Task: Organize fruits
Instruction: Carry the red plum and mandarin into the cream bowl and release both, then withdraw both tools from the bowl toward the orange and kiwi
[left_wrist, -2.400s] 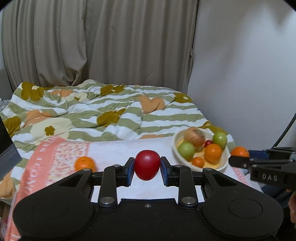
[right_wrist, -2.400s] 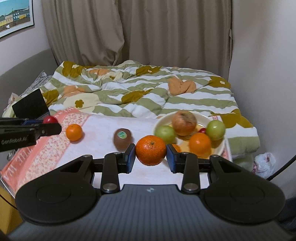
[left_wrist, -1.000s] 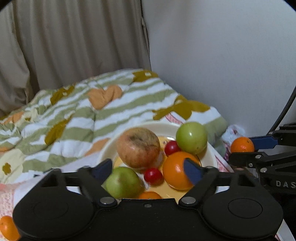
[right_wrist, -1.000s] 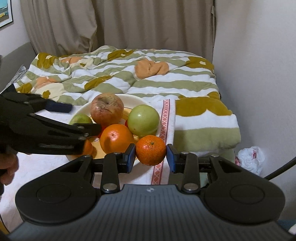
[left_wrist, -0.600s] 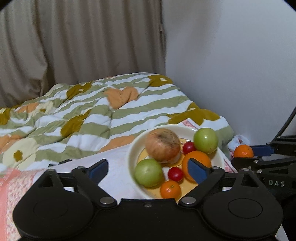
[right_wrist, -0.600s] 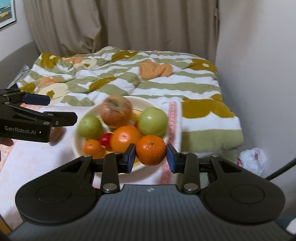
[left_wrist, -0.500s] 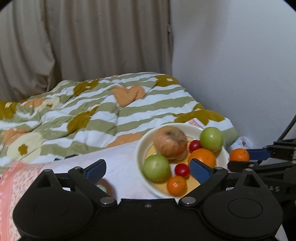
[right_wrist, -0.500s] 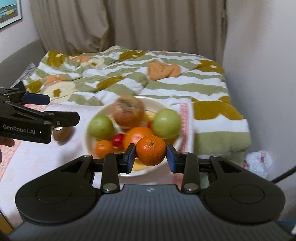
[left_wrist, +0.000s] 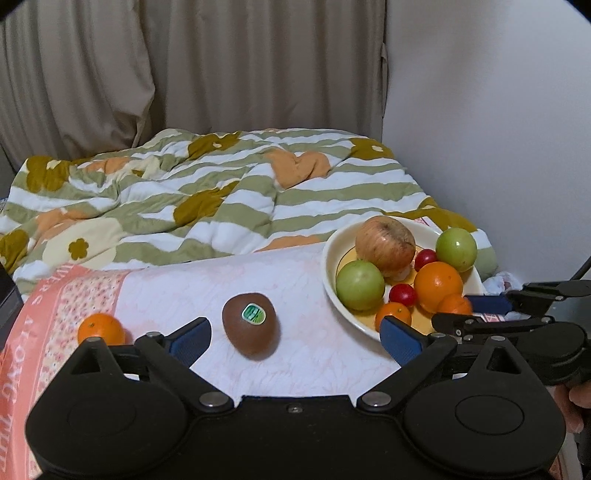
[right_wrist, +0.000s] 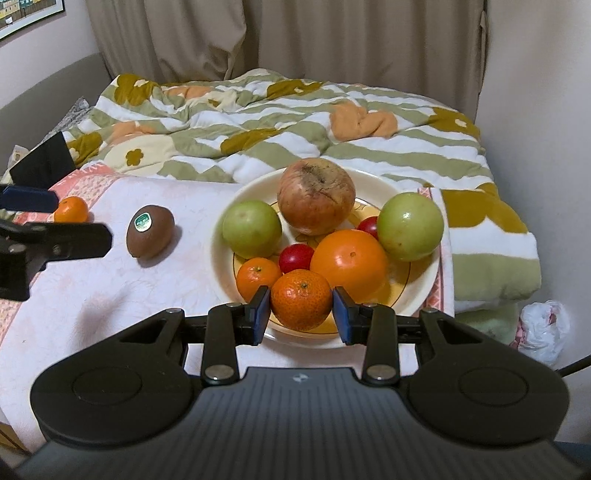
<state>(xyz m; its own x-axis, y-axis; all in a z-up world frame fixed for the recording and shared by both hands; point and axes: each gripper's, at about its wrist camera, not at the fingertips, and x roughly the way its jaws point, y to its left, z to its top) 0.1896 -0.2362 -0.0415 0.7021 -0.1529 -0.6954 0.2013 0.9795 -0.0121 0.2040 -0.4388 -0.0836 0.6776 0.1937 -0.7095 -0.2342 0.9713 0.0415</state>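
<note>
Mandarin is seen in the plate, between the right gripper whose jaws have just been opening. Left gripper is spread wide above the kiwi.

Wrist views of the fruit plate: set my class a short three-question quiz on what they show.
1. True or false: the kiwi lies in the plate.
2. How many green fruits are in the plate?
3. Which fruit lies on the cloth, left of the kiwi? A banana; B mandarin; C lemon.
Key: 1 false, it lies on the cloth beside the plate; 2 two; 3 B.
</note>
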